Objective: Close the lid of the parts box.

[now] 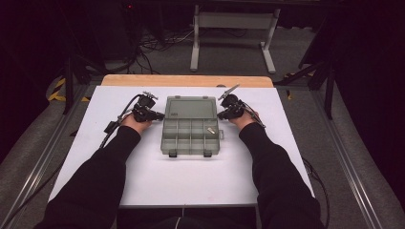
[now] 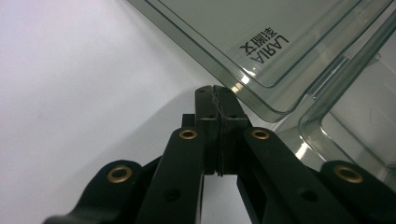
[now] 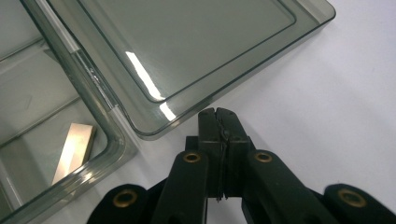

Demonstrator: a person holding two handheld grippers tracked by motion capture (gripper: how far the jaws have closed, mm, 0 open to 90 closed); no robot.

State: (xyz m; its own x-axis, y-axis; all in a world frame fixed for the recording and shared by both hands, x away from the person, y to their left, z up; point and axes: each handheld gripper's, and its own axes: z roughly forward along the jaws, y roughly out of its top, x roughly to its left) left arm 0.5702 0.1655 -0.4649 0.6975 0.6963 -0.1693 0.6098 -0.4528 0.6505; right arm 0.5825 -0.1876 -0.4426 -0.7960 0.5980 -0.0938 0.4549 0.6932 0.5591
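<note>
1. I have one grey translucent organizer box lying open mid-table on the white tabletop, its lid folded back flat on the far side and the compartment tray toward me.
2. From the high view I count two rows of compartments and two latches on the near edge; one compartment at the right of the far row holds a single small metal piece.
3. The right gripper view brings that piece up close as a pale flat bar resting against the tray wall, which the left gripper view does not give me.
4. The left gripper view instead shows printed lettering on the lid.
5. My left gripper sits just beside the lid's left corner, jaws clenched together on nothing, tips near the lid edge.
6. My right gripper is at the lid's right corner, also clenched empty, just short of the rim.
7. Two hands, two grippers, each with a trailing cable.
</note>
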